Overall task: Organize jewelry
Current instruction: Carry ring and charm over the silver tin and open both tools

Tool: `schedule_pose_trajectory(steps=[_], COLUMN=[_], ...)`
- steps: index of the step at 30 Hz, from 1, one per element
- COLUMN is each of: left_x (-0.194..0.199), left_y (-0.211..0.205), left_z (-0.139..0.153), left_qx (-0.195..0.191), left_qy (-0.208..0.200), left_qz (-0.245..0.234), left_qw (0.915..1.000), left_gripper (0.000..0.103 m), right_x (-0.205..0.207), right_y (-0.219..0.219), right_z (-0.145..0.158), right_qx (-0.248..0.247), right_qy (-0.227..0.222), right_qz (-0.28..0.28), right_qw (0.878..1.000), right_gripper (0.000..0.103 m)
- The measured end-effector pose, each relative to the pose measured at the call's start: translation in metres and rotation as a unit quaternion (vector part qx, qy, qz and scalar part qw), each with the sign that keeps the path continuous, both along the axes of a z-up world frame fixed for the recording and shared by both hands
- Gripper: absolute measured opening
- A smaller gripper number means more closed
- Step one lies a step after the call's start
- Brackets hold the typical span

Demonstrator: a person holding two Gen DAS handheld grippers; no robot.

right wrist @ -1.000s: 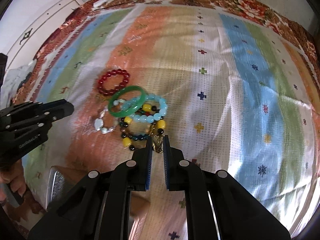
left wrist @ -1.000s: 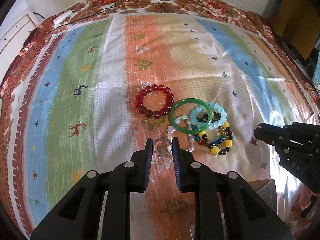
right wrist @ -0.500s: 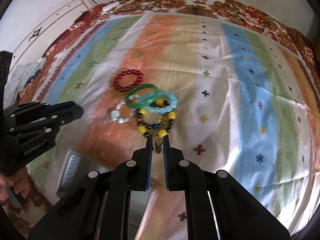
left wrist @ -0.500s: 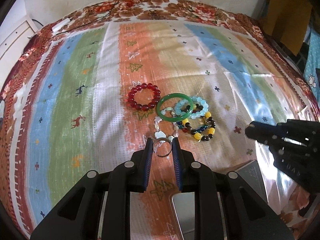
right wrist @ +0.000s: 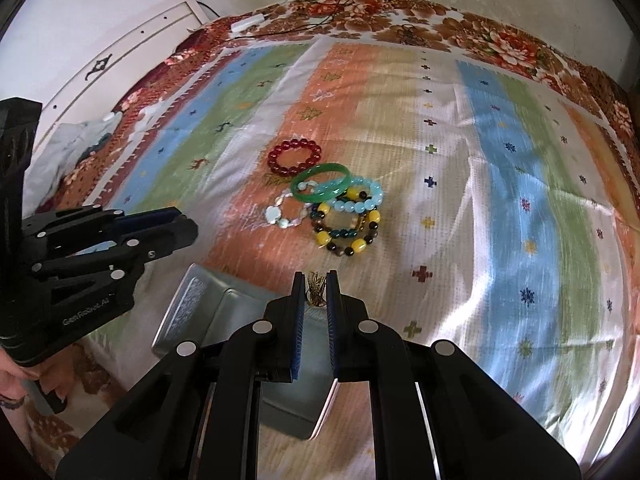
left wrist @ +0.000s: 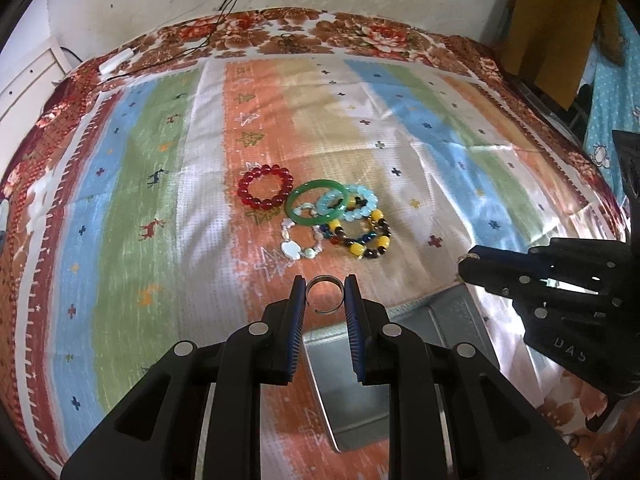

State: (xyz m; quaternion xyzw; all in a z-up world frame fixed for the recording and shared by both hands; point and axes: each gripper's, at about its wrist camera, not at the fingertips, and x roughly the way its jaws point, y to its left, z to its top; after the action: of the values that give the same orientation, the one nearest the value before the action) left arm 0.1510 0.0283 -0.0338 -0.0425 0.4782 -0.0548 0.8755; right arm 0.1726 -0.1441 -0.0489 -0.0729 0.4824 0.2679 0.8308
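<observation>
My left gripper is shut on a silver open ring, held above the near edge of a grey metal tin. My right gripper is shut on a small gold tangled piece, also above the tin. Beyond the tin, on the striped cloth, lie a red bead bracelet, a green bangle, a pale blue bead bracelet, a yellow-and-dark bead bracelet and a white shell bracelet. The same pile shows in the right wrist view, with the green bangle on top.
The striped cloth lies over a floral bedspread. A white plug and black cables sit at the far left edge. A white cabinet stands to the left. A hand holds the left gripper's grip.
Both grippers have pulled back and up from the bracelet pile, each keeping its piece. The grey tin has come into view under them.
</observation>
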Motion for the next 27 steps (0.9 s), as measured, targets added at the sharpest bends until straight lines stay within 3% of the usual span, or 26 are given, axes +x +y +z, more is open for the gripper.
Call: schedule_pose_trajectory(steps=[12,19,25,26,27], left_x=[-0.039,-0.039,-0.036,-0.036,-0.036], left_y=[-0.011,-0.009,-0.008,-0.008,-0.009], left_z=[0.007,0.001,-0.001,-0.002,-0.001], left_qx=[-0.018,-0.016,-0.042,-0.046,-0.046], left_qy=[-0.015,-0.005,0.002,0.003,0.001], left_qz=[-0.009,-0.002,-0.009,-0.012,-0.011], left_qw=[0.9997,0.9998,0.9991,0.9989,0.9989], left_gripper=[0.019,0.019,0.019,0.022,0.031], right_x=[-0.042,-0.044,-0.041,-0.041,-0.040], right_y=[-0.003,-0.002,-0.004,-0.004,-0.004], right_z=[-0.003,-0.003,-0.005,-0.005,-0.005], right_qx=[0.018,0.016,0.019,0.021,0.022], right_qy=[0.005,0.004,0.009,0.011,0.011], right_qz=[0.017,0.013,0.011,0.011,0.010], right_qw=[1.000,1.000,1.000,1.000,1.000], right_gripper=[0.011,0.011,0.011,0.011,0.013])
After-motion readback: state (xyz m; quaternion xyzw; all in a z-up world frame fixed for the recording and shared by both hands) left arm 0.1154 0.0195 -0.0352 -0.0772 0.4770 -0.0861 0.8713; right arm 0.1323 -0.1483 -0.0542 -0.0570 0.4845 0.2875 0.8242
